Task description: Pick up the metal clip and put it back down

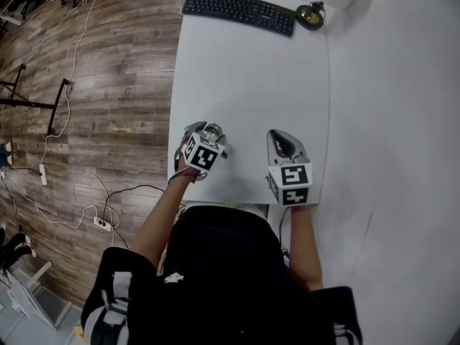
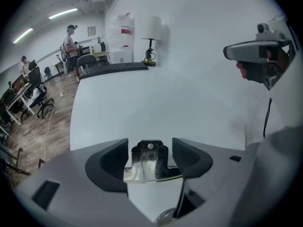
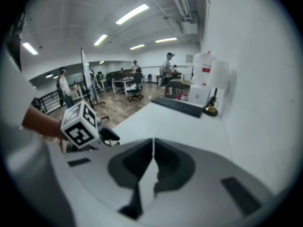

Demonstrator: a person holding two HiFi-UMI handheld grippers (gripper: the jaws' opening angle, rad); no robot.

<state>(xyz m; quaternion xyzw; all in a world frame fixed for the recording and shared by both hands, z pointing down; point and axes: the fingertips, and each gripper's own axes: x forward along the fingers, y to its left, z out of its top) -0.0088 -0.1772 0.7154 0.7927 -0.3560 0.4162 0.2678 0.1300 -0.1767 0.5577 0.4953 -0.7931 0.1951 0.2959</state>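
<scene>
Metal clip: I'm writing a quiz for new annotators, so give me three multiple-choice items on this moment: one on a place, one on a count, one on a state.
1. Where is the metal clip?
A. On the floor.
B. Between the fingers of the left gripper.
C. On a chair.

2. A keyboard lies on the table: how many in all?
A. One.
B. Two.
C. Four.

3. How do the fingers of the right gripper stand?
A. Wide apart.
B. Closed on the clip.
C. Together, with nothing between them.

Answers:
1 B: the left gripper view shows the clip held between the two dark fingers.
2 A: the head view shows a single one at the far end.
3 C: the right gripper view shows them meeting with nothing in between.
</scene>
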